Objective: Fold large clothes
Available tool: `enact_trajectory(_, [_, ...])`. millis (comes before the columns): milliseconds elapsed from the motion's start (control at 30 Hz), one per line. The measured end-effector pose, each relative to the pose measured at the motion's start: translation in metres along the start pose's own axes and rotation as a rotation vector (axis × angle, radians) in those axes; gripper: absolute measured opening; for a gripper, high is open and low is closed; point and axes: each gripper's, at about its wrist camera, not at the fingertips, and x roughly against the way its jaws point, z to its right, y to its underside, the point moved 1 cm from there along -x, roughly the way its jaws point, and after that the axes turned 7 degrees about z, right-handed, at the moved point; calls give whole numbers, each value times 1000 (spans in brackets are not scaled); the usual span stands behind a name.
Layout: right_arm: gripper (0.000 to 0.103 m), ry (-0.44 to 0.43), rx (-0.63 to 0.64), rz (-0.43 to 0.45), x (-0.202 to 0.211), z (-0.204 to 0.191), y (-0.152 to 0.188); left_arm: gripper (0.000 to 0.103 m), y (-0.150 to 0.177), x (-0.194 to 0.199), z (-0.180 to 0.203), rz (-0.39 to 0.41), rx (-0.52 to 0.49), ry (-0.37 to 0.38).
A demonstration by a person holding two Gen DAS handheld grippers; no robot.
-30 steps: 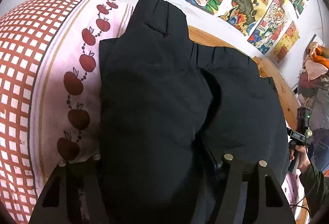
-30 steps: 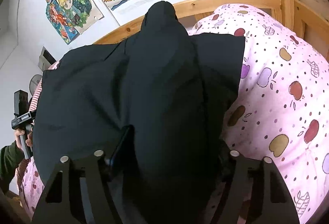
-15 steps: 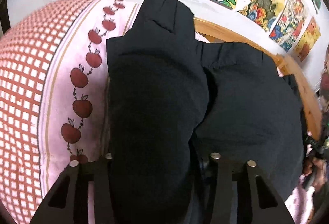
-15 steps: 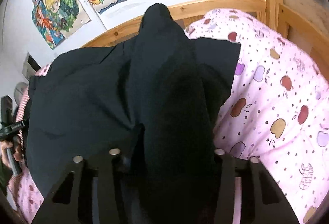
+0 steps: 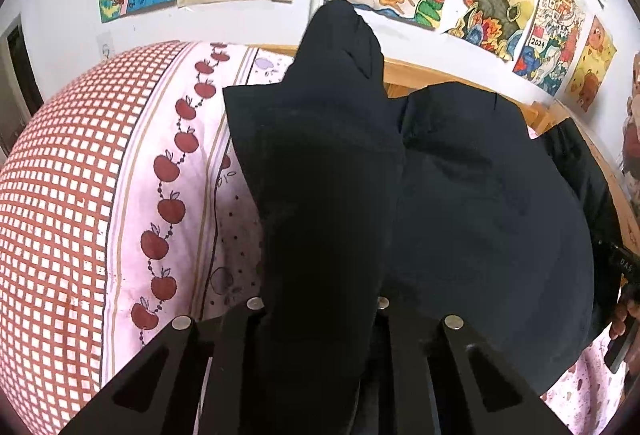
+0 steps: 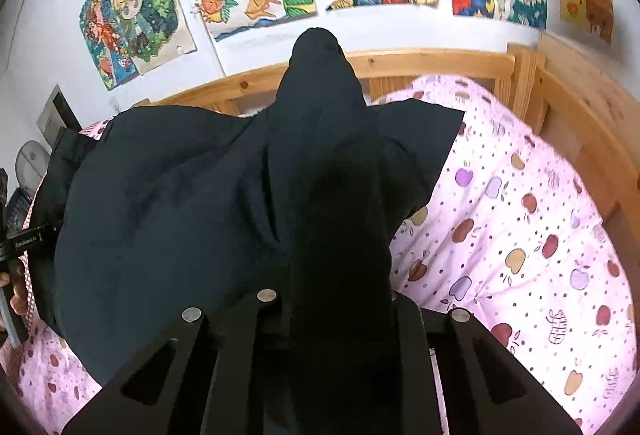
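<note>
1. Pink apple-print bed point(image 6: 520, 243) under drawings on the far wall carries the black garment point(image 5: 460, 203).
2. Left tool point(image 5: 320, 311) and right tool point(image 6: 332, 299), jaws just closing, each pinch a near fold.

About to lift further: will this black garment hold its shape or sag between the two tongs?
Likely sag: the black garment already bunches into a soft ridge in the left tongs and the right tongs, which have just closed on it. Probably fairly thick, given its rounded folds. It looks matte, so slipping seems unlikely.
</note>
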Motion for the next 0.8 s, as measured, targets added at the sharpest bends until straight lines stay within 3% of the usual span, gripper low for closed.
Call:
enact_trajectory(267, [13,-7,48,38,30,-15,-12,15,-5,33,4,60,-24,50])
enact_trajectory(800, [13,-21,87,64,102,-35,-10,14,5,92,14,76,-66,91])
